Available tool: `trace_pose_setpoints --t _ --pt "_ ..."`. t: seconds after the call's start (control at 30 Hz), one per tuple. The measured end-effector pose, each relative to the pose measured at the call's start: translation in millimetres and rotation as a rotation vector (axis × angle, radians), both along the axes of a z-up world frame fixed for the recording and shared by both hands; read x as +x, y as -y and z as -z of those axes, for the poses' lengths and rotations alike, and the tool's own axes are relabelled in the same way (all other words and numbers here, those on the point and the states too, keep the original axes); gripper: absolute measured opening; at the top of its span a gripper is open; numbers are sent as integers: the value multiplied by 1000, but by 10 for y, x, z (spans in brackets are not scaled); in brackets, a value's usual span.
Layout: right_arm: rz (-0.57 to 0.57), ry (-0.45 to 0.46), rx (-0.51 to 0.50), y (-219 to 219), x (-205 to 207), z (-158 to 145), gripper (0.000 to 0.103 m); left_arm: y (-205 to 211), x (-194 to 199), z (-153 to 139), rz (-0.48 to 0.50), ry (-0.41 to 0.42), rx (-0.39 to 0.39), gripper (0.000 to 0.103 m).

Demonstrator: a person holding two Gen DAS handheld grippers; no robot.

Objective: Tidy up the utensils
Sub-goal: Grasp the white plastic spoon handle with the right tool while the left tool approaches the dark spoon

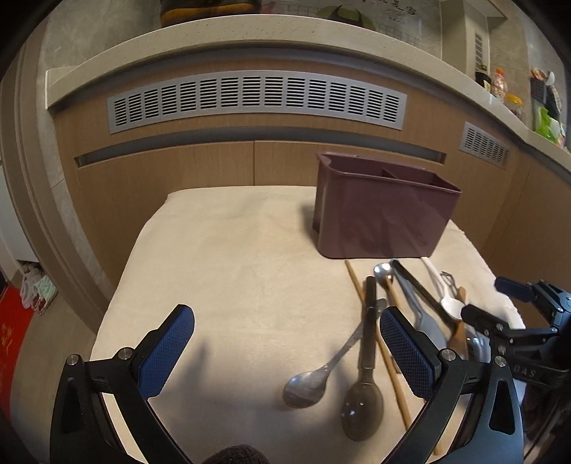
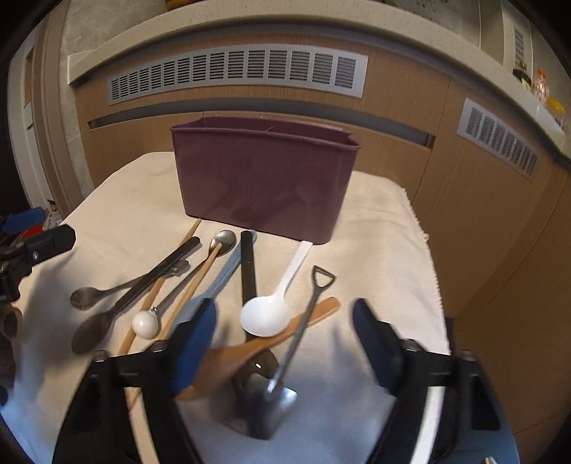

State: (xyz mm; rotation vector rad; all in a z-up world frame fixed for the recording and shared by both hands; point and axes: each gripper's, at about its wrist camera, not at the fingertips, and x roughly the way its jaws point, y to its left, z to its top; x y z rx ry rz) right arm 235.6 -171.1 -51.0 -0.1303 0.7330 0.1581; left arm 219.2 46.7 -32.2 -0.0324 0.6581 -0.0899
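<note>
A maroon utensil holder (image 1: 382,221) (image 2: 264,178) with divided compartments stands at the back of a cream cloth (image 1: 232,250). Several utensils lie in front of it: a metal spoon (image 1: 307,385), a dark spoon (image 1: 362,410), wooden chopsticks (image 1: 392,378), a white plastic spoon (image 2: 266,316), a wooden spatula (image 2: 228,364) and a shovel-shaped metal spoon (image 2: 296,339). My left gripper (image 1: 287,314) is open over bare cloth, left of the pile. My right gripper (image 2: 284,307) hovers open above the white spoon and spatula, with its pads touching nothing.
Wooden cabinet fronts with grey vent grilles (image 1: 257,100) rise behind the cloth under a pale countertop (image 1: 249,32). Jars and packets (image 1: 506,92) stand on the counter at the far right. A red mat (image 1: 14,332) lies on the floor at the left.
</note>
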Motion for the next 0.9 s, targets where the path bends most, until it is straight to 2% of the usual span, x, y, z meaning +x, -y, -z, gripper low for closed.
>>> trace_pose_setpoints --t 0.17,0.3,0.37,0.43,0.47,0.5,0.7,0.9 --pt "77 -22 11 -130 110 91 60 -141 28 9 -40 15 -41 103" --pt "120 -85 -5 -173 218 226 49 -215 21 -3 -52 26 -64 103" --pt "124 -85 -1 -158 214 222 49 -238 4 -12 -52 28 -76 103" --pt "121 -81 -6 -148 208 219 44 -259 -24 -20 -58 33 -89 103" --pt "117 -77 -13 -143 205 210 36 -264 -36 -22 -56 34 -97 103" --pt "114 -69 -25 -137 192 194 32 -268 -47 -24 -55 34 -101 103" --pt "127 7 -32 40 27 -14 31 -216 -96 -34 -46 18 -90 103" --pt "154 110 -77 231 -290 -211 31 62 -203 28 4 -5 -4 103"
